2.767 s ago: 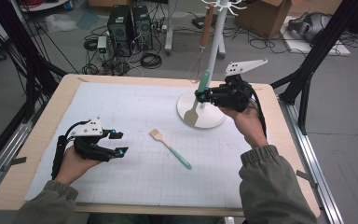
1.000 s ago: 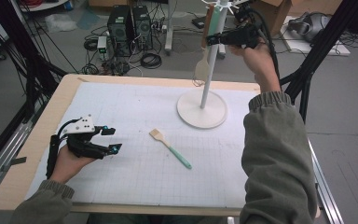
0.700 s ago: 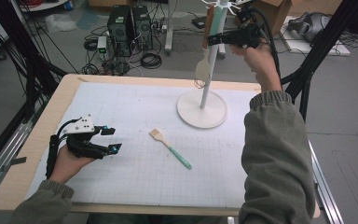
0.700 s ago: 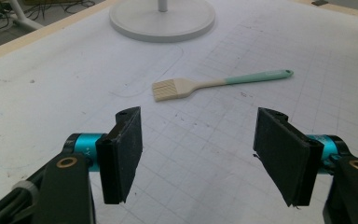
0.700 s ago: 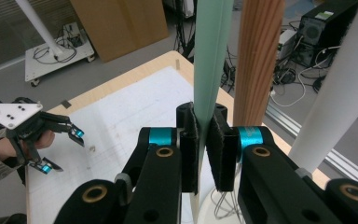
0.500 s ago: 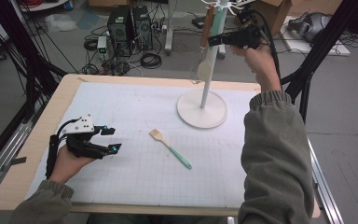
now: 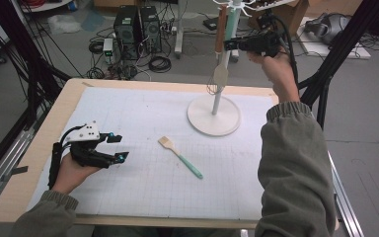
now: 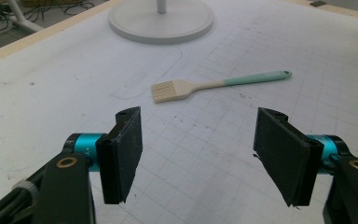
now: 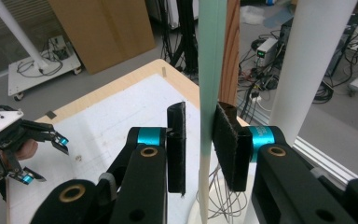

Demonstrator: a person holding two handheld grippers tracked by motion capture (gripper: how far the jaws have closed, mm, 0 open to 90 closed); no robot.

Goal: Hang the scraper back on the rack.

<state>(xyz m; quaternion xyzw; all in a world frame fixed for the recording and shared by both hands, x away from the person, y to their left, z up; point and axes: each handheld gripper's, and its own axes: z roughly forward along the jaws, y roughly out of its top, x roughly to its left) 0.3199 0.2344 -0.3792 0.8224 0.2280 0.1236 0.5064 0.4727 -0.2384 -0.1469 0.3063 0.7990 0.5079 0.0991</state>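
On the table, roughly biggest to smallest:

Table (image 7: 39, 143): a light wooden top, mostly covered by a white gridded mat (image 7: 143, 192).

Rack (image 7: 213, 114): a white stand with a round base is set at the far right of the mat, its pole rising to hooks at the top. A wood-handled utensil (image 7: 220, 29) and a wire whisk (image 7: 212, 87) are seen hung on it.

Right gripper (image 7: 233, 43): held up high by the top of the rack, pointed at the hanging stuff. In the right gripper view the jaws are seen on either side of the mint handle of a spatula (image 9: 210, 84). They've just been opening, and there's a sliver of gap on both sides now, so the handle is between the pads but isn't really being pinched. It can't be told from here whether the spatula is caught on a hook.

Left gripper (image 7: 118, 147): parked low over the near left of the mat, held in the left hand (image 7: 71, 173). The jaws are spread fairly wide with nothing between them, pads (image 8: 126, 154) just above the grid.

Pastry brush (image 7: 180, 156): left lying flat mid-mat, pale bristles toward the rack, mint handle toward the person. It's well apart from both grippers, and in the left gripper view it's seen lying past the open jaws.
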